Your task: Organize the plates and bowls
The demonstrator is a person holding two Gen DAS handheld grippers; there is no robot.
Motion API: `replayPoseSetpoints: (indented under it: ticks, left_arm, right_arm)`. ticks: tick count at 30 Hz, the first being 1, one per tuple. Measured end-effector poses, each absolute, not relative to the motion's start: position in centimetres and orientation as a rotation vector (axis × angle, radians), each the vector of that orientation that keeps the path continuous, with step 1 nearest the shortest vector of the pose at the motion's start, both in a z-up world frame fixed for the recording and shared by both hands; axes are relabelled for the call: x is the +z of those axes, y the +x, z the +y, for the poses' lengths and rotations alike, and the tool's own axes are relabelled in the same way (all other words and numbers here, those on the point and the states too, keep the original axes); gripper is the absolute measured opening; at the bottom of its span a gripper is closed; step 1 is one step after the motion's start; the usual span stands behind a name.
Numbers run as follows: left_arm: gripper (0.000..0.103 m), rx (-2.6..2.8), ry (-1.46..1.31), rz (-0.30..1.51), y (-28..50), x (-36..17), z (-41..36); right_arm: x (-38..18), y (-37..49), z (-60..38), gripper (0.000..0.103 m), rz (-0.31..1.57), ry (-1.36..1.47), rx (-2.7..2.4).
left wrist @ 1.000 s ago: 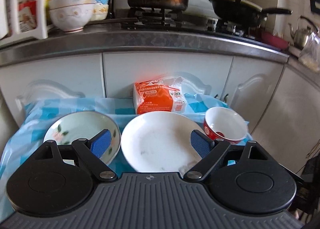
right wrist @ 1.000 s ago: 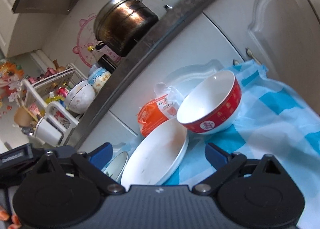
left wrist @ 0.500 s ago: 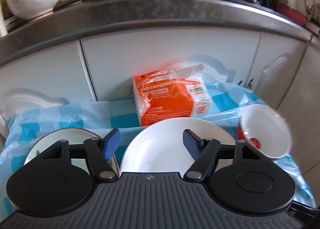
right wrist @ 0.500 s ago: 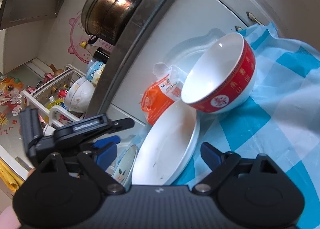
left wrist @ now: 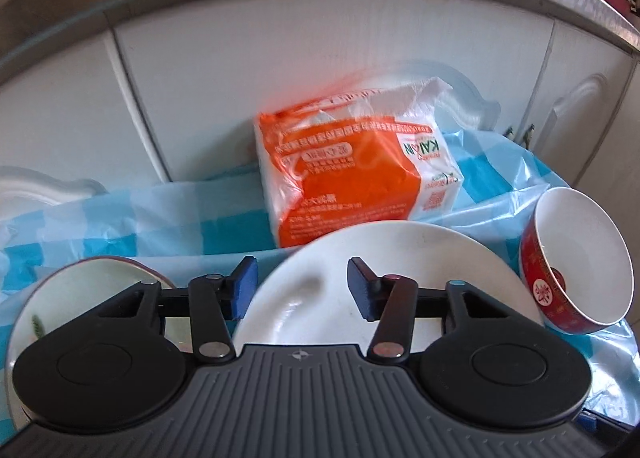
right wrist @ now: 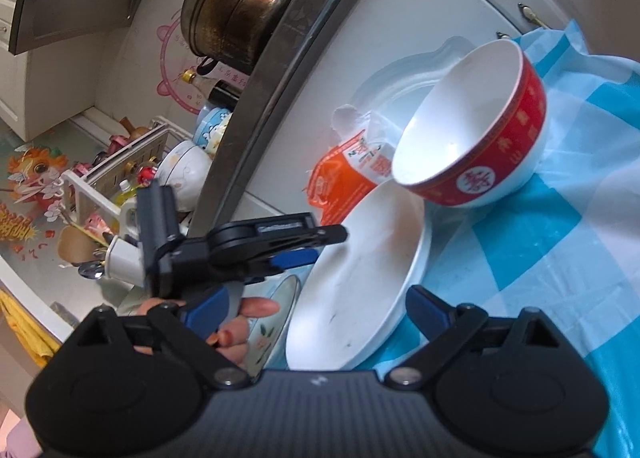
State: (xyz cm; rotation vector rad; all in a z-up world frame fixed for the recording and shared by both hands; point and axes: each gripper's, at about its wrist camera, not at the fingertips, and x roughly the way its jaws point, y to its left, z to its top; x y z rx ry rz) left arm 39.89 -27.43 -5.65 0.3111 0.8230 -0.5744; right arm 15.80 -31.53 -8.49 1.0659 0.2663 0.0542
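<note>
Blue checked cloth below the cabinets carries a white plate, over which the left gripper is closing on nothing, while the right gripper opens, empty, near the red bowl.

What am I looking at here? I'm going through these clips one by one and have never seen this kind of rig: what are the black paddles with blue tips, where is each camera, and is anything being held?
No robot: a person carries a two-finger gripper in each hand, with a fisheye camera on each looking along its fingers. The black paddles are each gripper's own body.

The left gripper looks down at a blue-and-white checked cloth. Its jaws are closing around the rim of the large white plate, though the pads do not appear to press on it yet. The right camera also sees this gripper from the side.

The right gripper is tilted; its jaws are opening and hold nothing.

On the cloth: a smaller floral-patterned plate, the white plate, a red-and-white bowl tipped on its side, and an orange plastic packet by the white cabinet doors.
</note>
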Motion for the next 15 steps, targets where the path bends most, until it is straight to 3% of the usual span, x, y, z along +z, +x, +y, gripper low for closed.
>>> replayPoseSetpoints:
  ticks: [15]
  left_arm:
    - [0.053, -0.56, 0.321, 0.864, 39.46, -5.66, -27.76]
  right_arm:
    - [-8.46, 16.0, -31.51, 0.103, 0.263, 1.034, 0.077]
